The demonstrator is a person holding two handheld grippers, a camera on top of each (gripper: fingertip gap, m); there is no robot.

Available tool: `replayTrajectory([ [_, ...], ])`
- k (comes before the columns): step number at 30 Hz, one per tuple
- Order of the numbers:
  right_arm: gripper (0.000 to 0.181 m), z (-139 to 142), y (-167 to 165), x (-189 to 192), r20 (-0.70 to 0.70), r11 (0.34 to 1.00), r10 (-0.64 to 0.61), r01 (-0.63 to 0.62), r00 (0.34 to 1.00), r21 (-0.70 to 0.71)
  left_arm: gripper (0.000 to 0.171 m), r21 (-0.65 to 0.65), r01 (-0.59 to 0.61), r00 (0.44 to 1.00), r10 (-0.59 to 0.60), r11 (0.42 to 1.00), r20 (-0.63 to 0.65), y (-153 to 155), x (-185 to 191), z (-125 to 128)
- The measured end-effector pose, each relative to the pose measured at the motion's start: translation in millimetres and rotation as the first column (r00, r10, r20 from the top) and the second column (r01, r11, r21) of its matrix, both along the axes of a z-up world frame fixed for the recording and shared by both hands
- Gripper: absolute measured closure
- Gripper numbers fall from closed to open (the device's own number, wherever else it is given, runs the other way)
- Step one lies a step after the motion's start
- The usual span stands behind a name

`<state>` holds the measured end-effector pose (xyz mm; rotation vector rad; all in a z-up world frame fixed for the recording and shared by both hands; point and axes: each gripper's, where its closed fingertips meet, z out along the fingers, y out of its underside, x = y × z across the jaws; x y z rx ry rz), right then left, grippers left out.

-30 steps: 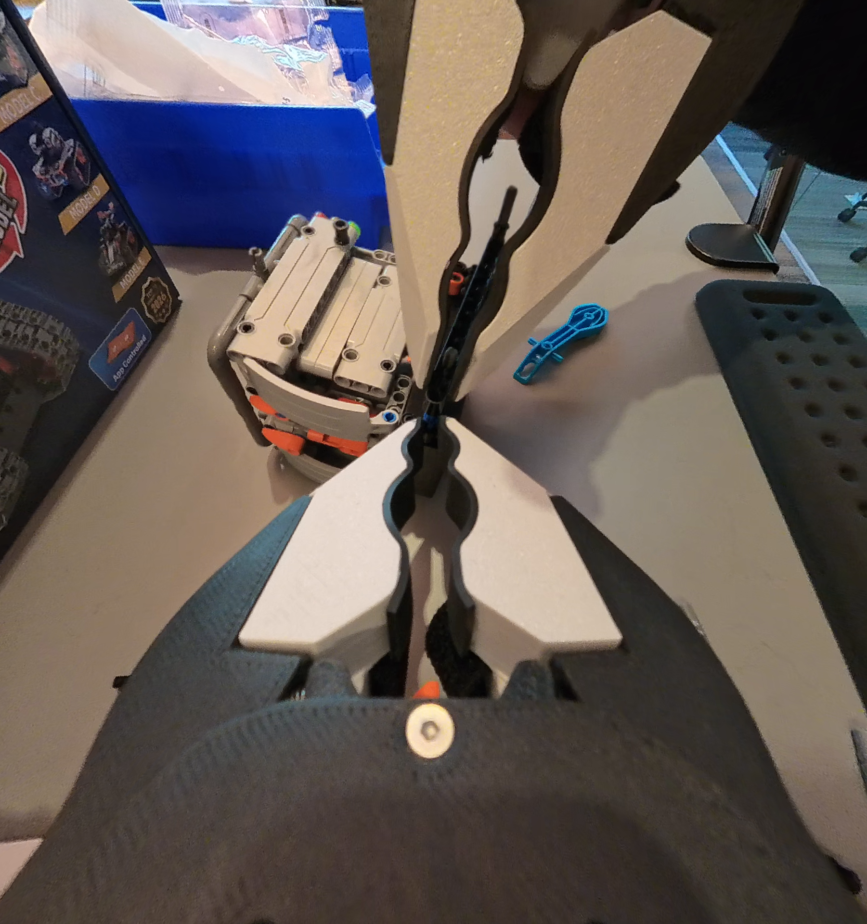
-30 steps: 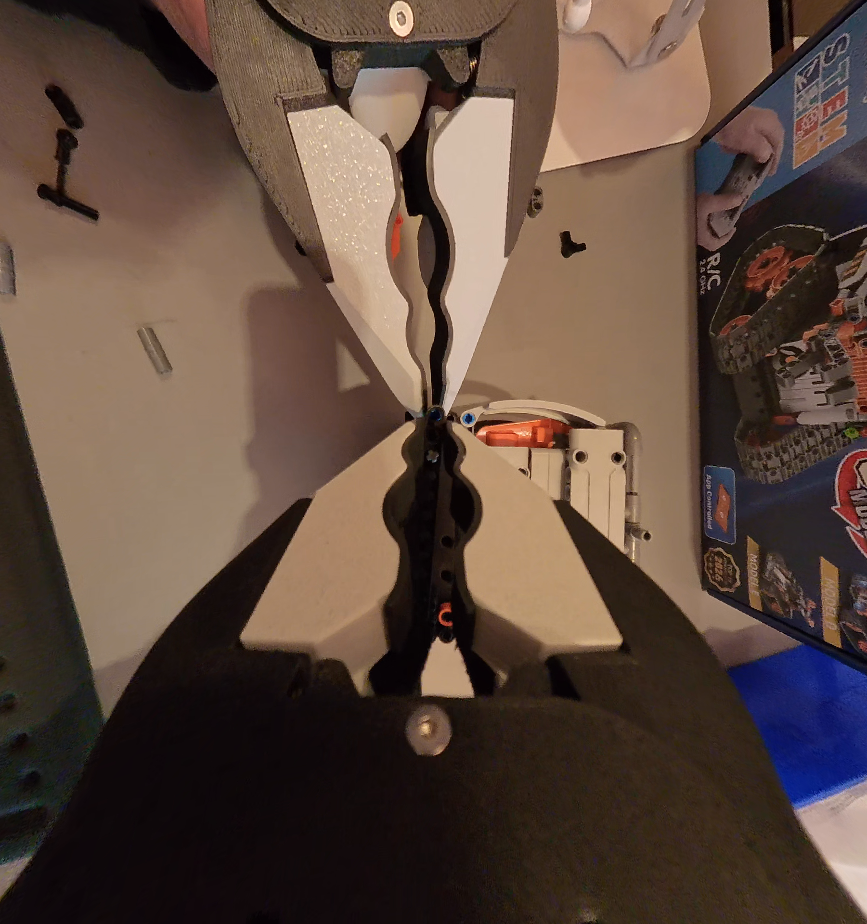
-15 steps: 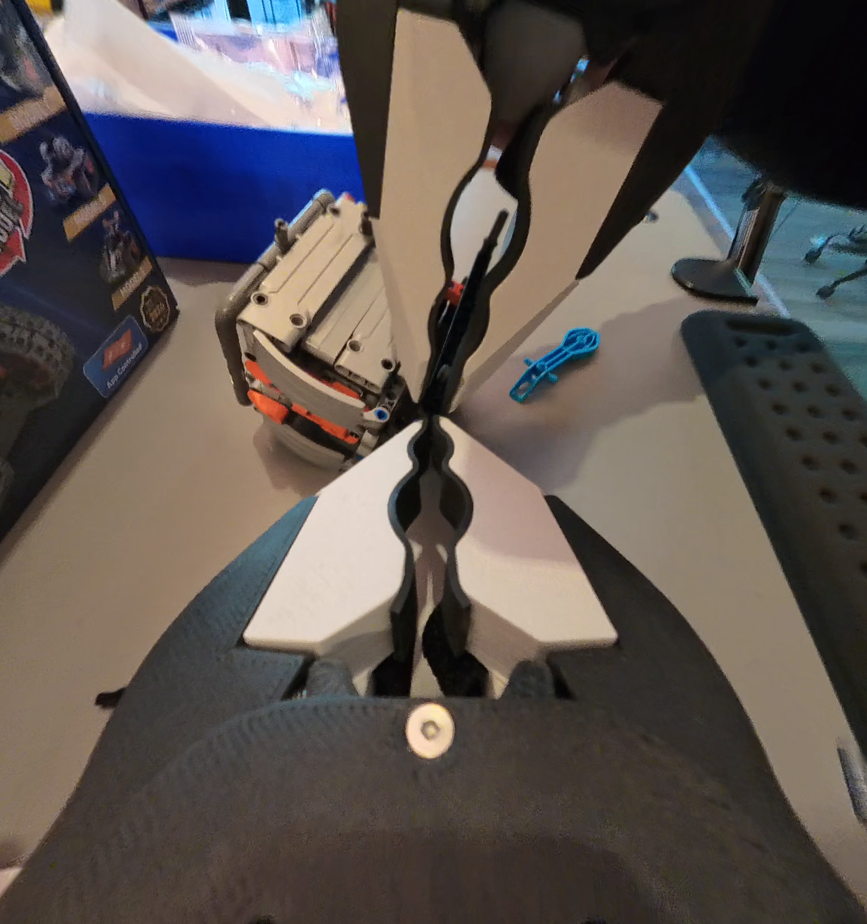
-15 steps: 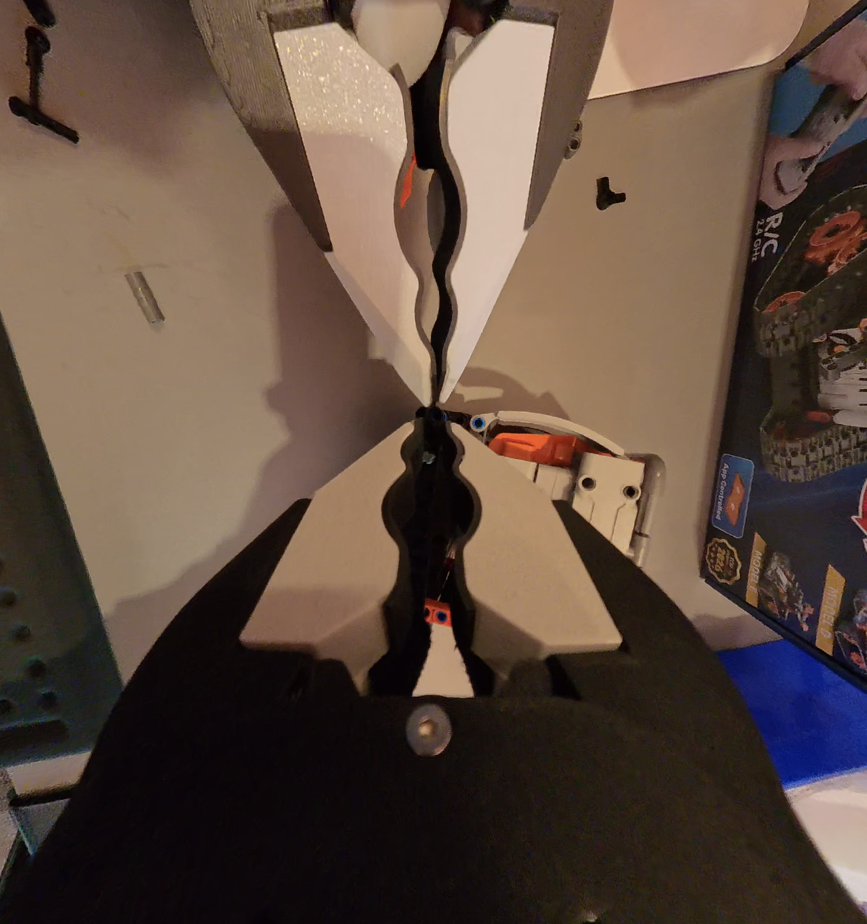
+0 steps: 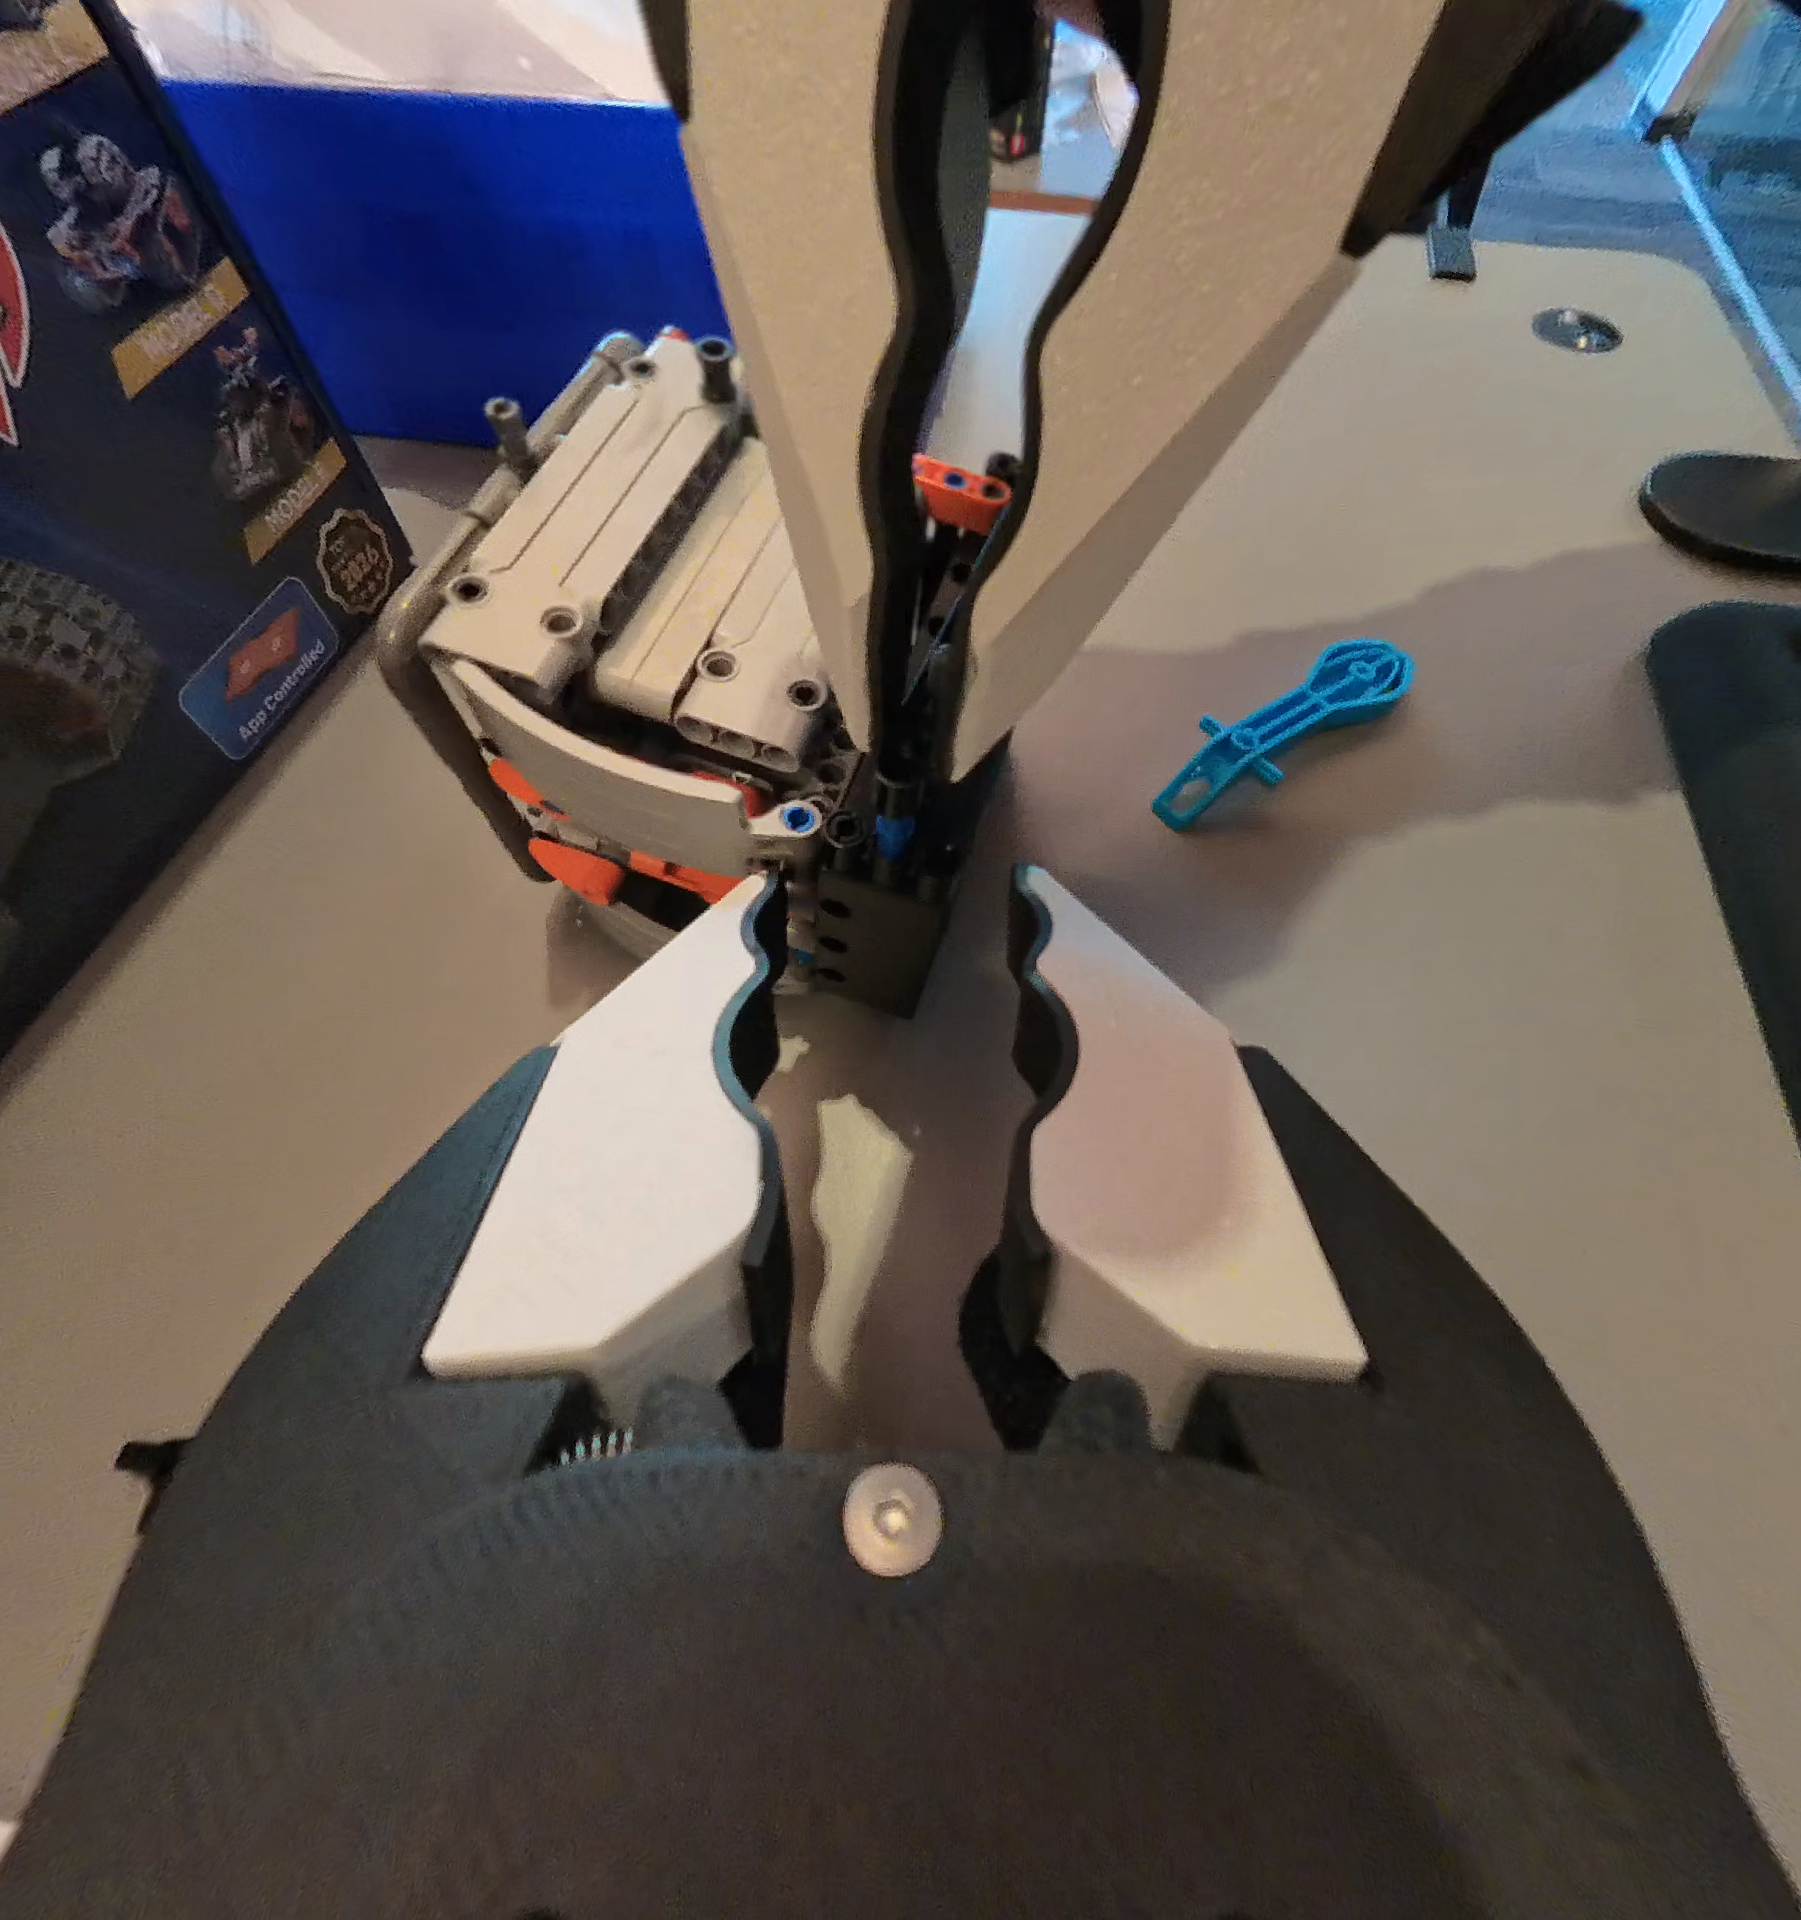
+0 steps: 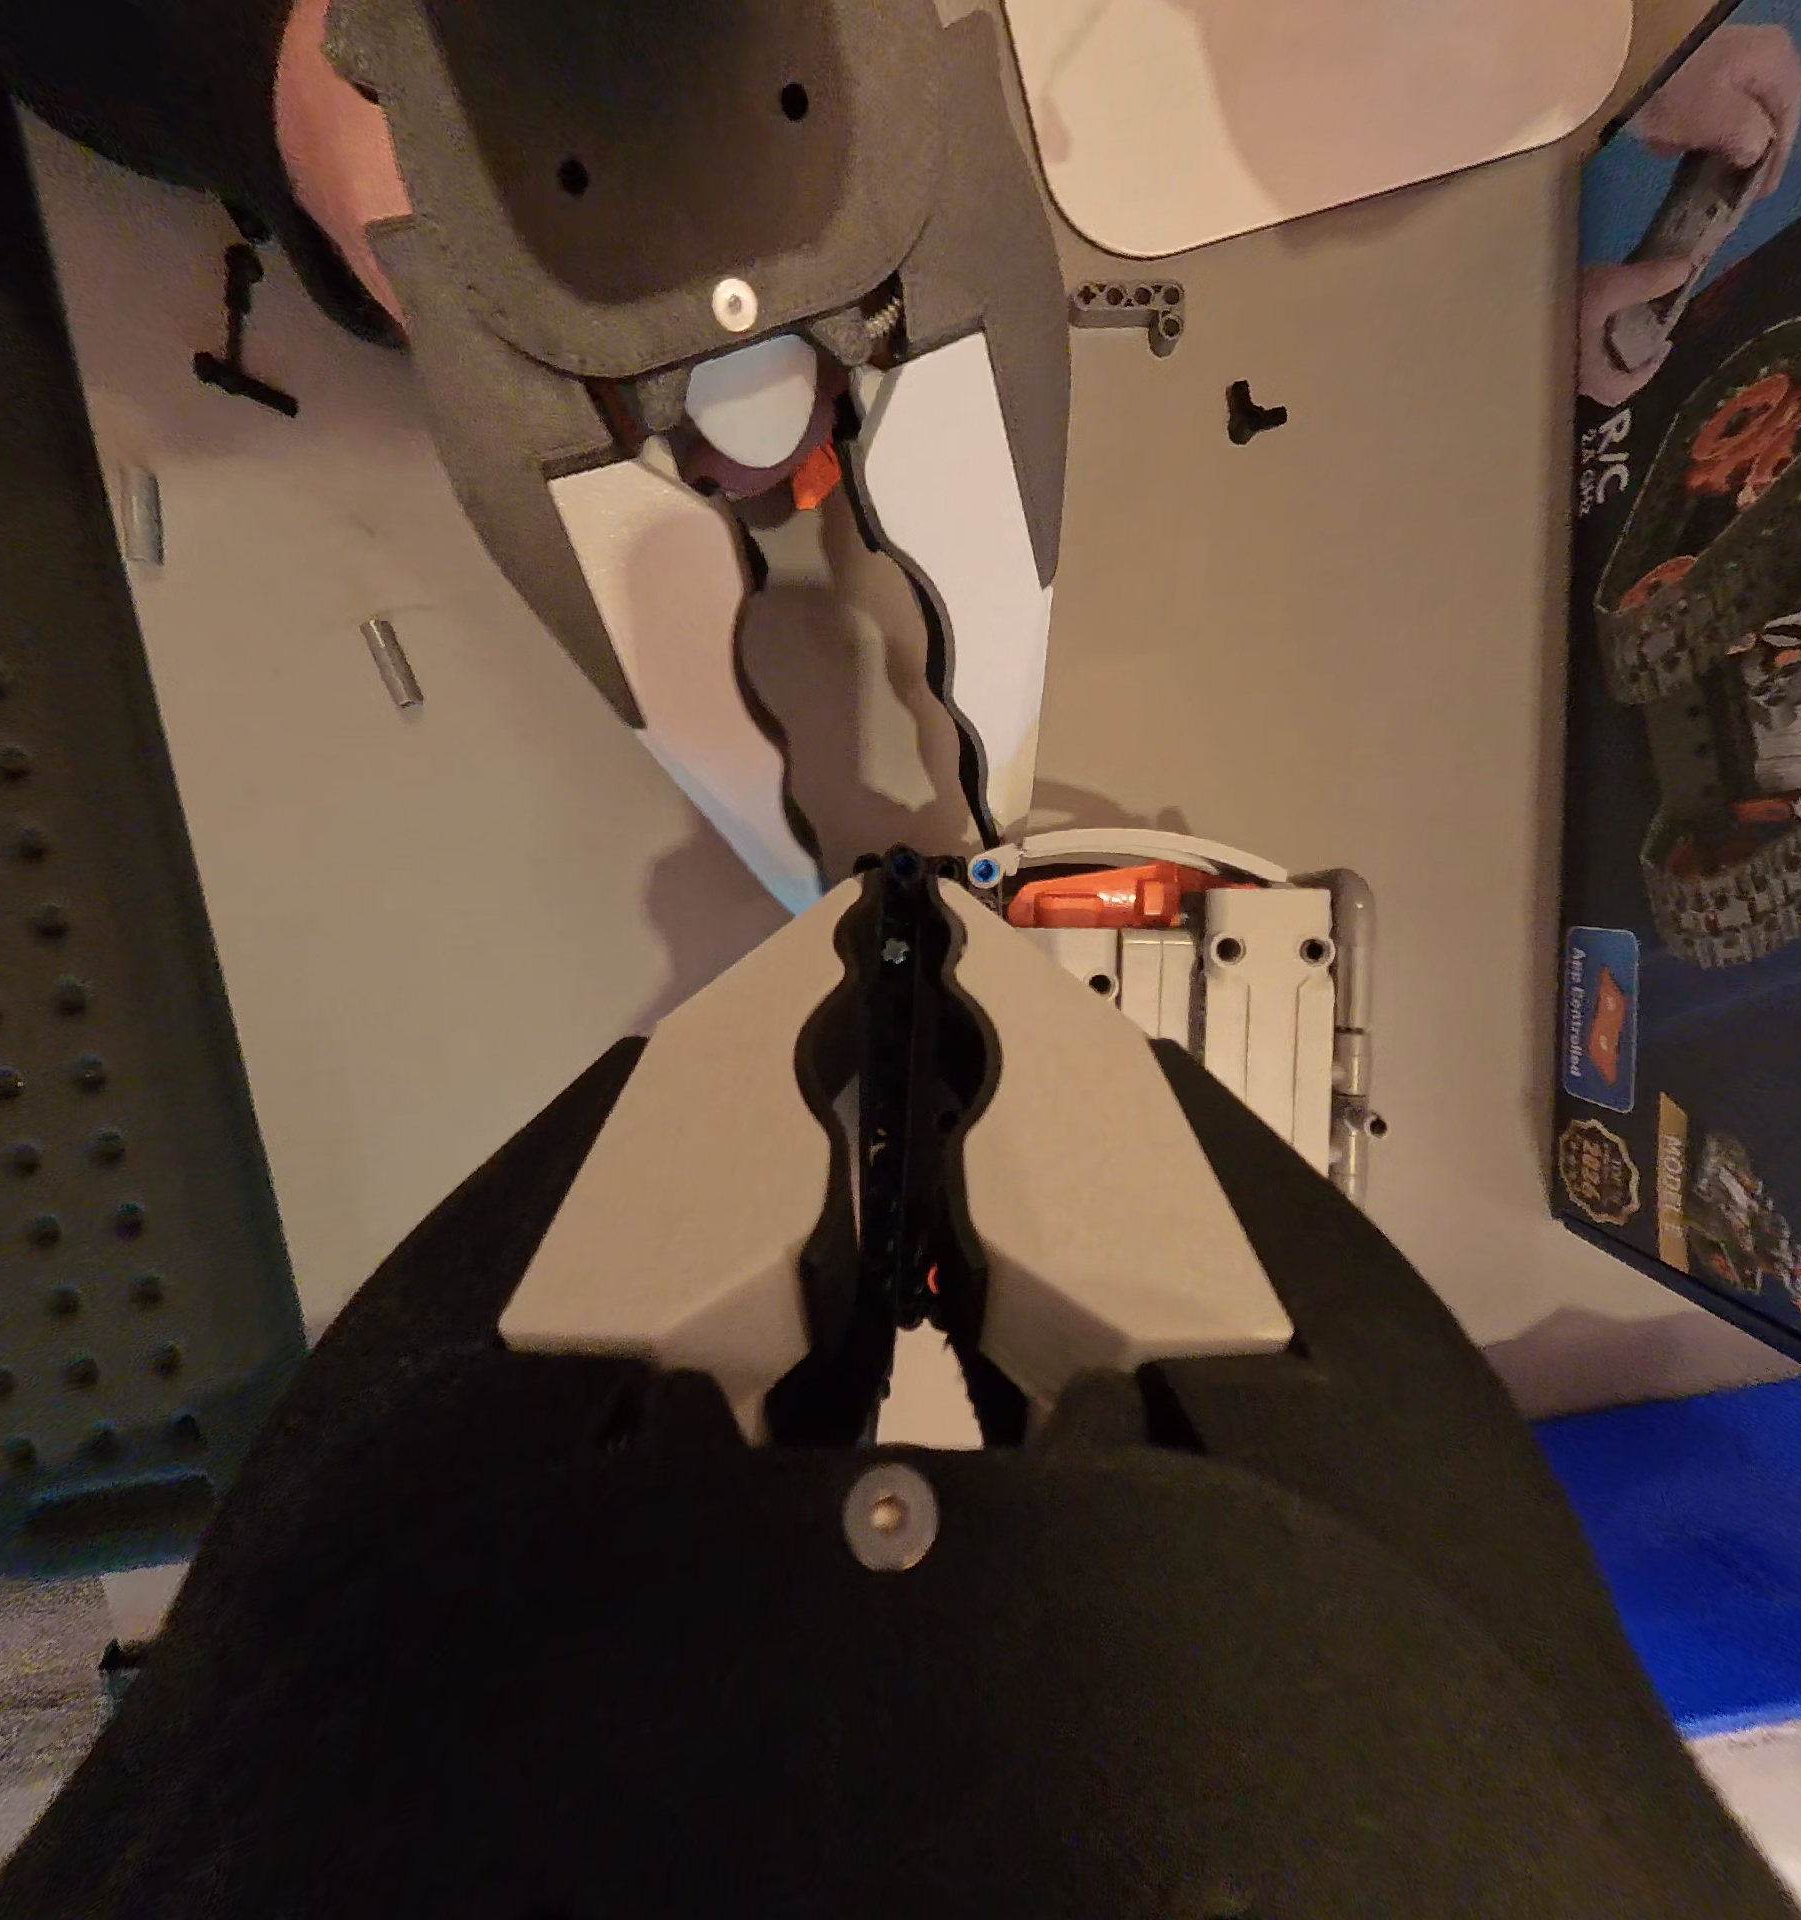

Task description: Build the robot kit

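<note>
A grey and orange brick-built model (image 5: 615,665) stands on the table, also in the right wrist view (image 6: 1228,977). My right gripper (image 6: 896,883) is shut on a long black beam assembly (image 6: 891,1091) and holds it upright against the model's corner. In the left wrist view the right gripper (image 5: 911,758) comes down from above, the beam (image 5: 875,935) reaching the table, an orange connector (image 5: 963,488) high on it. My left gripper (image 5: 891,894) is open, its fingertips either side of the beam's lower end, not gripping. It shows open in the right wrist view (image 6: 901,831).
A printed toy box (image 5: 96,520) stands left of the model, with a blue bin (image 5: 439,239) behind. A blue plastic tool (image 5: 1291,727), a dark perforated pad (image 5: 1789,831) and a stand base (image 5: 1758,509) lie right. Small black parts (image 6: 241,343), grey sleeves (image 6: 392,665) and a grey beam (image 6: 1130,307) lie on the table. The grippers are tip to tip, or close to it.
My left gripper has opened and let go of the black beam's end. My right gripper stays shut on the beam, now down beside the model.
</note>
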<state>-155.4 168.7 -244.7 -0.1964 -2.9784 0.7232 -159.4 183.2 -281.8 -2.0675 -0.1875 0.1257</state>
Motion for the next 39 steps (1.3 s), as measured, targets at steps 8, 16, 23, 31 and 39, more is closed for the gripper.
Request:
replayTrajectory([
  [8,0.177,1,0,0,0.020,0.999,0.015,-0.014,1.000,-0.037,0.119,0.066,-0.027,0.992,0.018,0.997,0.125,-1,-11,-1],
  [16,0.177,1,3,2,0.031,0.997,0.011,-0.009,0.999,-0.072,0.136,0.000,0.029,0.993,-0.029,1.000,0.114,8,-1,-13],
  [23,0.177,2,5,3,-0.036,0.999,0.037,-0.036,0.999,0.021,0.137,0.005,0.047,0.992,-0.047,0.999,0.120,10,2,-12],
  [31,0.178,2,7,2,-0.146,0.983,0.118,-0.095,0.982,0.158,0.138,-0.001,0.051,0.988,-0.051,0.999,0.145,12,2,-11],
  [39,0.177,0,7,3,-0.141,0.972,0.181,-0.155,0.973,0.177,0.138,0.000,0.061,0.986,-0.060,0.998,0.157,12,1,-11],
])
